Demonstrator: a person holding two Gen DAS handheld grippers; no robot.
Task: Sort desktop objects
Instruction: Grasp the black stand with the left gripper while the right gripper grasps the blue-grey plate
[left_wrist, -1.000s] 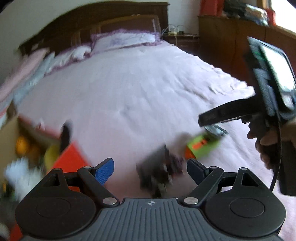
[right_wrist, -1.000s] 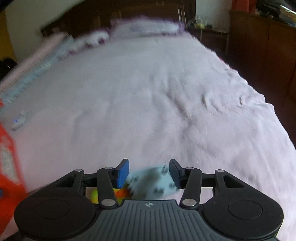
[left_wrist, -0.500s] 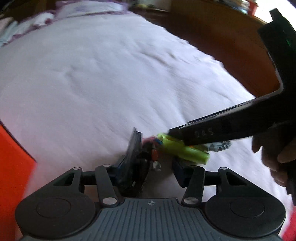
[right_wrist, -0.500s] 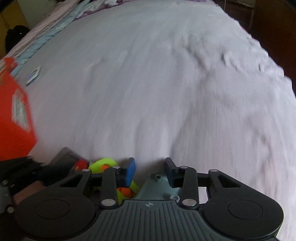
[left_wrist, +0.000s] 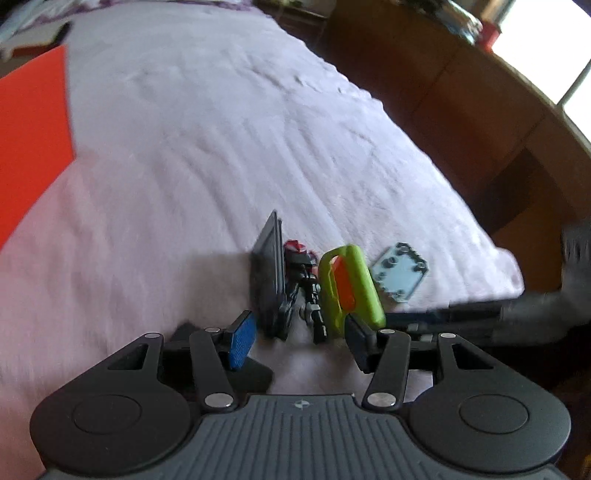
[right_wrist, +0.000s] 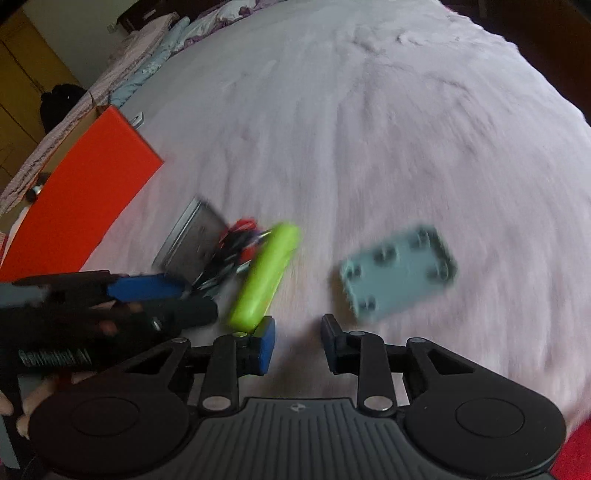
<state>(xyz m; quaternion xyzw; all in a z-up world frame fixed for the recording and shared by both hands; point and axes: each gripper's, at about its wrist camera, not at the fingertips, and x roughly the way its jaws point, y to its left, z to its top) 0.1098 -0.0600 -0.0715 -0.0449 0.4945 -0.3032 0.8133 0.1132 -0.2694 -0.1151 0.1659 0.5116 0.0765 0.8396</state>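
On the pale pink bedspread (left_wrist: 221, 155) lies a cluster: a dark flat panel (left_wrist: 269, 273) on edge, a black and red toy figure (left_wrist: 303, 284), a lime-green piece with an orange insert (left_wrist: 349, 288) and a light blue studded plate (left_wrist: 400, 273). My left gripper (left_wrist: 299, 343) stands half open right behind the panel and toy, pads clear of them. My right gripper (right_wrist: 297, 343) is closing with nothing between its jaws. The green piece (right_wrist: 264, 273) ends at its left fingertip, and the blue plate (right_wrist: 399, 271) lies just beyond its right finger. Both views are blurred.
An open orange box (right_wrist: 79, 192) stands on the bed left of the cluster, seen as an orange wall (left_wrist: 31, 129) in the left wrist view. Brown wooden furniture (left_wrist: 461, 122) runs along the bed's right side. A hand (right_wrist: 22, 406) holds the left gripper.
The blue plate, earlier between my right gripper's fingers, now lies on the bed ahead of them. Both grippers swung toward the cluster and tipped down, and their jaws narrowed.
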